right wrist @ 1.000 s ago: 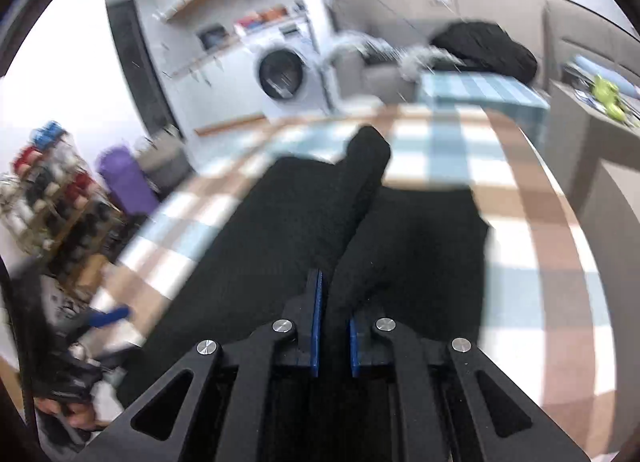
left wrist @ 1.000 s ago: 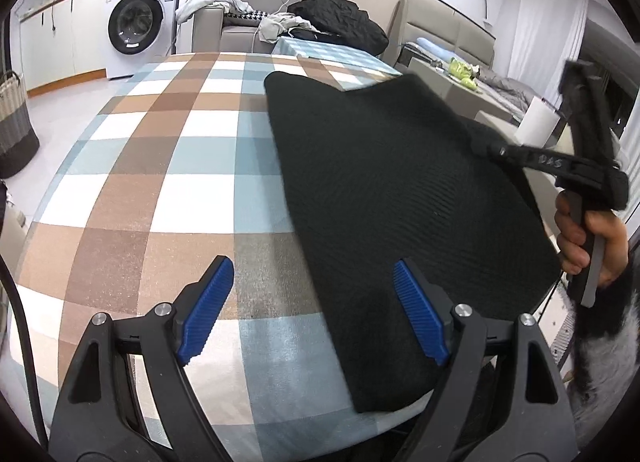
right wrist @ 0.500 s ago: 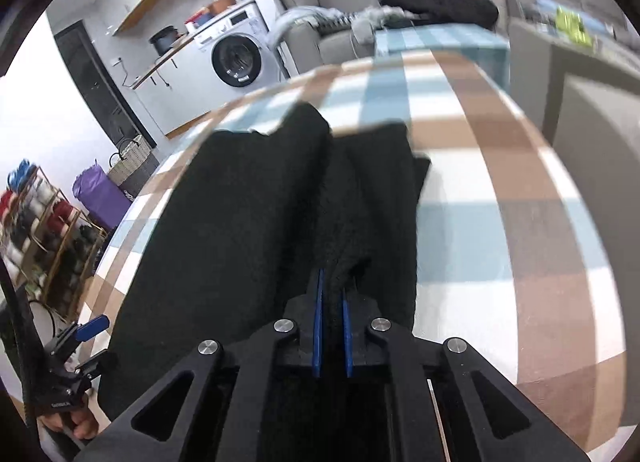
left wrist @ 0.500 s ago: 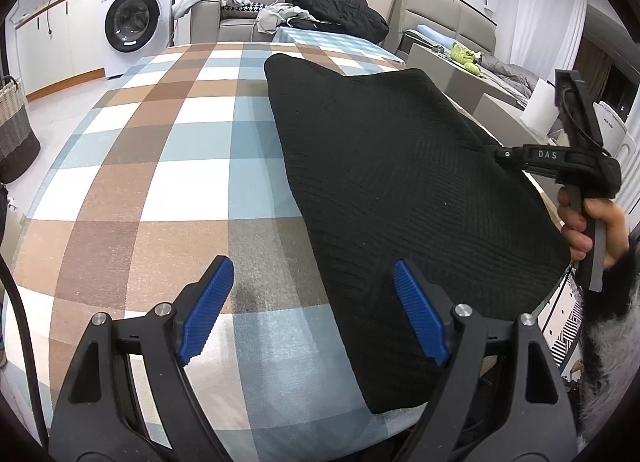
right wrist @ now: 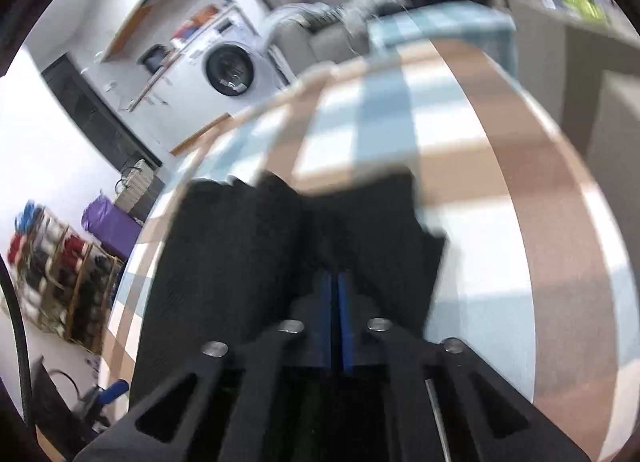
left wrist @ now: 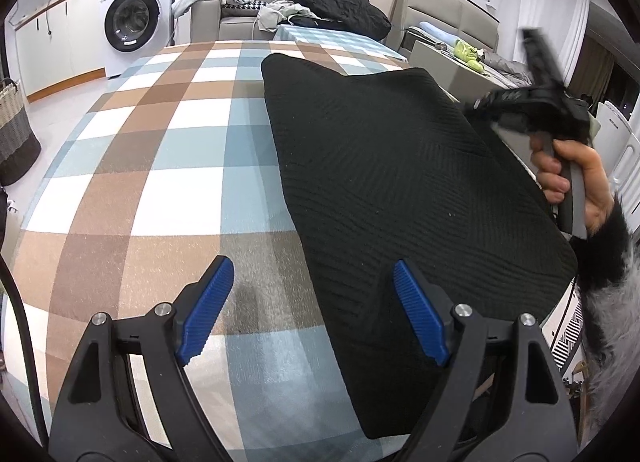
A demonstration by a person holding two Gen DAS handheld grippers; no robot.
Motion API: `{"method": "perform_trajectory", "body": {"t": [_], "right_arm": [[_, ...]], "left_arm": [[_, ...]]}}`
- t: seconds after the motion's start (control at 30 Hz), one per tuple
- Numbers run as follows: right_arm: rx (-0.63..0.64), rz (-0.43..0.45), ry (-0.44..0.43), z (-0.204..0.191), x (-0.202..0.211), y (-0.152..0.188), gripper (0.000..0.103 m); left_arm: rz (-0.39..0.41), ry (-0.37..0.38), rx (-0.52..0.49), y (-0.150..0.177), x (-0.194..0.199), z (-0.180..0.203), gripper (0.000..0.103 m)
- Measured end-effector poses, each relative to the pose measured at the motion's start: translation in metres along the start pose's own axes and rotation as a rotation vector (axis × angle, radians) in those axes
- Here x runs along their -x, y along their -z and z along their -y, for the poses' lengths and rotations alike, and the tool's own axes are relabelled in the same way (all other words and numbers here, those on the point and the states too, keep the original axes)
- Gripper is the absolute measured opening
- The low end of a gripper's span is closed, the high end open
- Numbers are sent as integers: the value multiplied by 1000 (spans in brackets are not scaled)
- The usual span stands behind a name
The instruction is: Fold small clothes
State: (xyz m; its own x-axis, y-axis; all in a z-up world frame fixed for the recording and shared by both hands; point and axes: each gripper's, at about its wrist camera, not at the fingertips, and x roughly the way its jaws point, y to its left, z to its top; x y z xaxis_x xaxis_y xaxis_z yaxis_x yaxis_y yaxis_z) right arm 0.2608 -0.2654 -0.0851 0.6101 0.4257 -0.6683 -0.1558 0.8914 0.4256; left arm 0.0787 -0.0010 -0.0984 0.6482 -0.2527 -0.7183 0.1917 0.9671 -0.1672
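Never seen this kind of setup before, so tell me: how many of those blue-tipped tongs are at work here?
2. The left tongs hover open over the near edge of the checked table. The right tongs are shut on the black garment at its right side.

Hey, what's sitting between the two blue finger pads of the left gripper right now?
In the left wrist view, the open left gripper frames bare checked tablecloth and the near edge of the black knitted garment.

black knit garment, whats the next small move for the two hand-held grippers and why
Probably bring the open left hand-held gripper down onto the near edge of the black knit garment and pinch it. The right hand-held gripper looks already shut on the cloth, while the left hovers over the checked tablecloth holding nothing.
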Motion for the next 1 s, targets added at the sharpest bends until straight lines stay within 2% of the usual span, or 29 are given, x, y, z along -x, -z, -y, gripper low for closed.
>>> {"method": "perform_trajectory", "body": {"t": [0.03,0.07,0.13,0.17,0.2,0.23,0.27,0.33,0.47,0.53,0.57,0.6,0.7,0.8,0.83,0.87,0.93,1.0], "right_arm": [[32,69,-14,-7,12,1,3],[60,129,17,-13,22,3,3],[97,166,134,-18,25,6,3],[123,178,226,-20,23,8,3],[133,154,306,-19,19,8,3],[120,115,325,-14,16,8,3],[80,76,280,-7,17,9,4],[12,57,198,4,26,14,14],[2,42,97,1,52,35,19],[-9,25,49,-4,61,47,31],[-7,17,14,-8,69,58,34],[4,14,14,-13,72,65,35],[57,-3,17,-27,88,97,35],[43,7,-13,-28,100,126,35],[46,4,-3,-27,98,130,35],[61,-8,50,-28,94,134,33],[73,0,56,-29,91,136,7],[96,75,-4,-34,102,135,5]], "left_arm": [[3,-3,-4,0,0,0,81],[6,-8,-6,-1,0,-1,81],[5,-6,-1,-2,-1,-3,81],[2,-2,1,-3,-1,-4,81],[3,-2,1,-3,-1,-4,81],[5,-5,0,-4,-1,-4,81],[7,-7,-4,-5,-1,-4,81],[11,-8,-5,-5,0,-4,81],[3,-9,-11,-7,-4,-2,81],[7,-11,-20,-9,-4,1,81],[7,-7,-24,-9,-4,2,81],[5,-3,-27,-9,-5,3,81],[-6,-5,-45,-5,-8,6,81],[-14,3,-51,-3,-10,8,81],[-16,6,-51,-3,-11,8,81],[-17,5,-49,-3,-11,8,81],[-13,4,-49,-2,-9,7,81],[-9,0,-47,0,-7,6,81]]}}
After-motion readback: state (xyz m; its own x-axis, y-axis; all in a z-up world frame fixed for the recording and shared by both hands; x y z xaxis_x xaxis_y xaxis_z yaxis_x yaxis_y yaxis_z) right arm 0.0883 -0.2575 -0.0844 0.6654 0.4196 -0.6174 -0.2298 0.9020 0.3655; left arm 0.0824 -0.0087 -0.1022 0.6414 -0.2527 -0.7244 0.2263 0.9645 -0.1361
